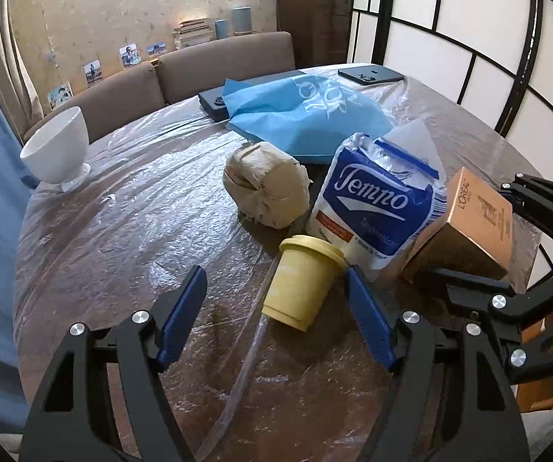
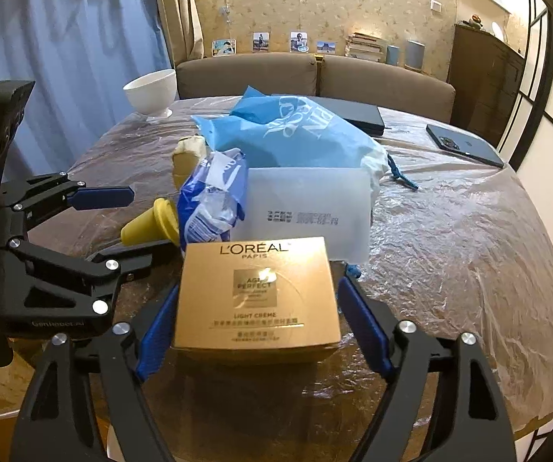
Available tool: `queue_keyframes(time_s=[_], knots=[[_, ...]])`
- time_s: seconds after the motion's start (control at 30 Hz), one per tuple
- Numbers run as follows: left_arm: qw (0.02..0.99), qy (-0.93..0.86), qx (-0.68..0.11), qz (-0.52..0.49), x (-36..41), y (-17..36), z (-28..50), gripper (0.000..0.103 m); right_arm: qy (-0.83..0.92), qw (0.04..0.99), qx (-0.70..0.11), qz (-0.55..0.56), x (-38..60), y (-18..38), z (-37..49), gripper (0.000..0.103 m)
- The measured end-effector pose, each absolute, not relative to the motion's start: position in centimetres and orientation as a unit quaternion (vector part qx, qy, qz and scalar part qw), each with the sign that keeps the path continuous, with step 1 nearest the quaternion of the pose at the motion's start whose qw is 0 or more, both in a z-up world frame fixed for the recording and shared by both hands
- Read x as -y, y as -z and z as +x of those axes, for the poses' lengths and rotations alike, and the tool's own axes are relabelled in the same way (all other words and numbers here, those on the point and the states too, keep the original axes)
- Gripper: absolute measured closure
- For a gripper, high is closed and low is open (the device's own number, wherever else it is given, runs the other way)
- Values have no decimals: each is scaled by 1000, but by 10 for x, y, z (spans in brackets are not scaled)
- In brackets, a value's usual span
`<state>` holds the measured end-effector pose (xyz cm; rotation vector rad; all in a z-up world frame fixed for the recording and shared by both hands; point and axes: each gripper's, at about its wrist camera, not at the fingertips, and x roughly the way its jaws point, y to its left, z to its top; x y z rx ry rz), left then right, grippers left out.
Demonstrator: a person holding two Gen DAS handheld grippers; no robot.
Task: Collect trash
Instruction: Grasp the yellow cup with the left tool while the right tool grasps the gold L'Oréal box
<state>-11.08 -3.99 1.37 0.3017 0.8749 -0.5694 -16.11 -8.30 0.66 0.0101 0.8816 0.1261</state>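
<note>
Low in the left wrist view, the left gripper [image 1: 276, 300] stands with its blue pads spread; a yellow cup [image 1: 302, 282] lies tipped on its side between them, close against the right-hand pad and well clear of the other, so nothing pinches it; just above the cup leans a blue and white Tempo tissue pack [image 1: 376, 204], with a crumpled beige wad [image 1: 266, 190] to its left and a light blue bag [image 1: 307, 115] behind; at the right edge the gold L'Oréal box [image 1: 468, 223] sits tilted. Across the lower middle of the right wrist view, the right gripper [image 2: 259, 300] brackets that gold box [image 2: 257, 296]; its pads flank both sides of the carton, apparently without squeezing it, though contact on the left side I cannot tell; a frosted white sheet [image 2: 307, 208] stands behind; everything rests on the plastic-covered table [image 2: 449, 231]; a white bowl [image 2: 151, 92] sits upper left, a dark phone [image 2: 465, 144] upper right.
</note>
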Motion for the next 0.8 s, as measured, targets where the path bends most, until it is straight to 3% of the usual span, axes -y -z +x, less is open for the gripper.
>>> queue_keyframes(time_s=[0.07,0.17,0.23,0.4,0.8], knots=[[853,272,-424,134,40,-12,-109,45,-67,902,-427,12,84,-5,-161,26],[856,259,-427,132,42,-9,-109,51,-78,901,-427,7,86,-2,-161,28],[858,251,-430,128,42,-11,-110,56,-86,898,-431,7,88,0,-159,42],[864,228,-434,115,41,-13,-114,71,-110,897,-428,6,93,1,-162,44],[877,180,-439,70,45,-15,-135,71,-137,898,-417,11,107,-6,-180,44]])
